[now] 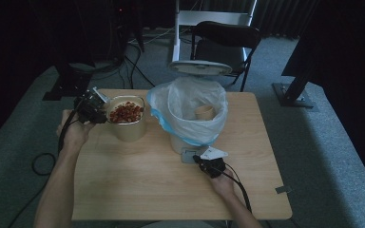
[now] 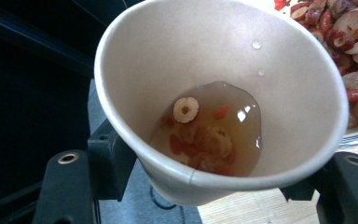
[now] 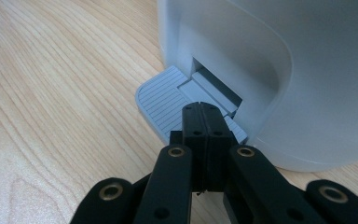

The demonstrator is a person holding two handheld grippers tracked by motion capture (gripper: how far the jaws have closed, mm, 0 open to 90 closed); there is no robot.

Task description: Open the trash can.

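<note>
Two paper cups are counted: one [image 2: 223, 93], holding liquid, is clamped by the left hand-held gripper [image 1: 91, 110]; another [image 1: 204, 112] lies in the bin [image 1: 183, 142]. The right hand-held gripper [image 3: 205, 122], jaws together, is pressed on the bin's pedal [image 3: 163, 100].

No legible text — no labels, brands or numbers.

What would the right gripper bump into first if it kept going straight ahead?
Probably the grey pedal of the white bin. The right gripper, fingers shut, points right over it, and the bin's wall stands just behind.

dim room, grey carpet [image 1: 323, 142], black chair [image 1: 225, 40] behind wooden table [image 1: 138, 180].
</note>
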